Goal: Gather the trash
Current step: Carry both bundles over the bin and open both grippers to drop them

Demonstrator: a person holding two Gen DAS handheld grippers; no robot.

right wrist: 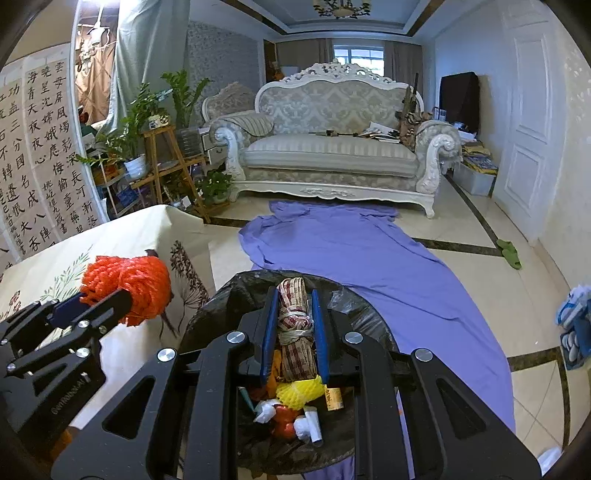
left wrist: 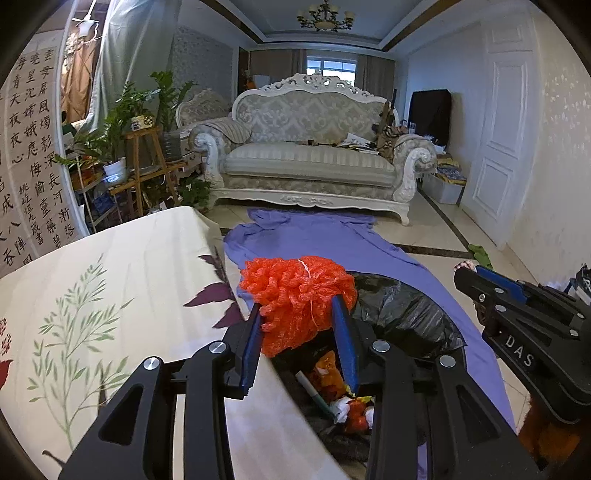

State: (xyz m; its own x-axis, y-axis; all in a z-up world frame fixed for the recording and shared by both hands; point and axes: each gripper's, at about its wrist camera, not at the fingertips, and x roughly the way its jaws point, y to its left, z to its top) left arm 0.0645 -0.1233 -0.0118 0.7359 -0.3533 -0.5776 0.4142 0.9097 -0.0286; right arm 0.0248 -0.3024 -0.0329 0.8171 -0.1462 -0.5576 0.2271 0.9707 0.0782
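Left gripper (left wrist: 301, 332) held orange net (left wrist: 295, 295) w/ jaws half open, above bin (right wrist: 354, 306); right gripper (right wrist: 293, 332) nearly closed on rope bundle (right wrist: 295, 328), also above bin.

Both views are lit softly by cool daylight from the curtained rear window (left wrist: 331, 68). The unlit brass chandelier (left wrist: 325, 17) adds nothing. Straight lines are bent strongly by fisheye distortion, corners are vignetted black, and slight blur is seen at edges.

Home living room, ornate white sofa (left wrist: 310, 147), chandelier (left wrist: 325, 17), potted plants (left wrist: 122, 122), calligraphy screen (left wrist: 33, 147)
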